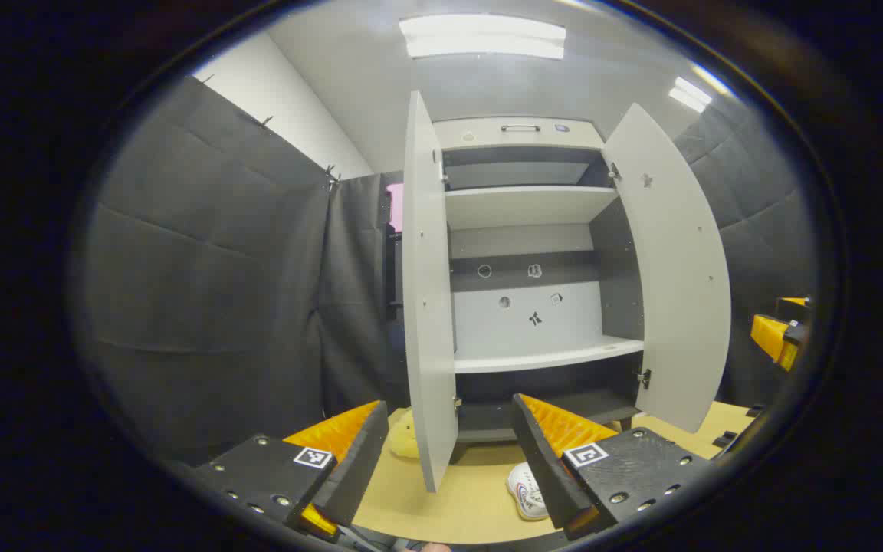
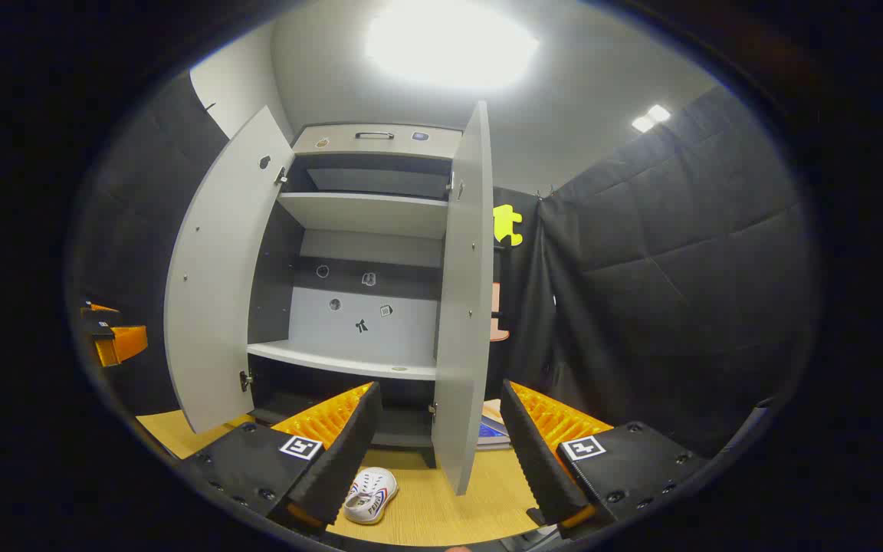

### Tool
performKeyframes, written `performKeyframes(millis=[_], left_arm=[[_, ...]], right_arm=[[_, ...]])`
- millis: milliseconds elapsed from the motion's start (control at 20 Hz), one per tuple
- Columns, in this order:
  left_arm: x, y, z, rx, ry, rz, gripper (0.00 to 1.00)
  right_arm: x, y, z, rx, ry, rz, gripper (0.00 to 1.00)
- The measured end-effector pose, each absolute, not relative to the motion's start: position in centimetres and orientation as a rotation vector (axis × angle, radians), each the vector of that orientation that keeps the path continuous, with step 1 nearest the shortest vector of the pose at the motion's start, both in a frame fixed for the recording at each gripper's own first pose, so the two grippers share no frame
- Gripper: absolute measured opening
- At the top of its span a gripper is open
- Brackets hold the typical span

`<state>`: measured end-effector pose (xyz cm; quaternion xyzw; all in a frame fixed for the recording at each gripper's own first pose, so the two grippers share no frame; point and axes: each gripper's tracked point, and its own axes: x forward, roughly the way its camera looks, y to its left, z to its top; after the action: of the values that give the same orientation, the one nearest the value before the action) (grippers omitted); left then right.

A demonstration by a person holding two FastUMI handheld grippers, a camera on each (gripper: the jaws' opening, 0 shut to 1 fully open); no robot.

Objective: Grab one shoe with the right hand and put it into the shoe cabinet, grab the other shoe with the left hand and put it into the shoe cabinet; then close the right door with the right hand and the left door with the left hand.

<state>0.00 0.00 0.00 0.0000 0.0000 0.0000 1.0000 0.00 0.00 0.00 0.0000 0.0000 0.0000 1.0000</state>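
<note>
The shoe cabinet [image 1: 522,134] stands with both doors swung wide, its left door [image 1: 426,307] edge-on in the left gripper view and its right door [image 2: 463,307] edge-on in the right gripper view. Its shelves [image 1: 541,356] are bare. A white shoe [image 1: 527,491] lies on the wooden floor in front of the cabinet, just beyond my left gripper [image 1: 448,406], which is open and holds nothing. In the right gripper view a white shoe [image 2: 371,494] lies low between the fingers of my right gripper [image 2: 440,387], also open. Whether both views show the same shoe I cannot tell.
A pale yellow object [image 1: 403,437] sits on the floor behind the left door. Flat items like books [image 2: 491,429] lie behind the right door. Black padded walls close in on both sides. The other gripper appears at each view's edge [image 1: 779,333] [image 2: 116,337].
</note>
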Motion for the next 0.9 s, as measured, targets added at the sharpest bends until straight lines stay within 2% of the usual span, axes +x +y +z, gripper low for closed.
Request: performKeyframes(millis=[200,250,300,350,400,450,500,550,600,650,900], left_arm=[[-0.4,0.1,0.6,0.019,-0.019,0.002,0.93],[-0.4,0.0,0.6,0.022,-0.021,0.001,0.99],[-0.5,-0.1,0.8,0.023,-0.023,0.0,1.0],[-0.5,-0.2,0.7,0.022,-0.024,-0.003,0.99],[-0.5,-0.3,0.8,0.021,-0.023,-0.006,0.93],[-0.5,-0.4,0.7,0.021,-0.023,-0.008,0.93],[-0.5,-0.5,0.7,0.02,-0.023,-0.01,0.99],[-0.3,-0.5,0.6,0.02,-0.022,-0.012,1.0],[-0.2,-0.6,0.6,0.021,-0.022,-0.013,0.99],[-0.1,-0.7,0.5,0.021,-0.022,-0.013,0.93],[0.4,-0.5,0.3,0.022,-0.02,-0.007,0.93]], right_arm=[[-0.1,0.0,0.1,0.004,-0.003,-0.002,0.97],[-0.1,0.0,0.2,0.004,-0.004,-0.003,0.97],[-0.1,0.0,0.1,0.008,-0.003,-0.003,0.97],[-0.1,0.0,0.1,0.01,-0.002,-0.004,0.97],[-0.2,-0.1,0.1,0.012,-0.003,-0.004,0.97],[-0.2,-0.1,0.2,0.012,-0.004,-0.006,0.97],[-0.2,-0.2,0.2,0.011,-0.004,-0.008,0.97],[-0.2,-0.3,0.2,0.009,-0.004,-0.01,0.97],[-0.1,-0.2,0.2,0.008,-0.004,-0.01,0.96],[0.0,-0.1,0.1,0.007,-0.003,-0.01,0.97],[1.1,0.6,0.0,0.017,0.004,0.004,0.97]])
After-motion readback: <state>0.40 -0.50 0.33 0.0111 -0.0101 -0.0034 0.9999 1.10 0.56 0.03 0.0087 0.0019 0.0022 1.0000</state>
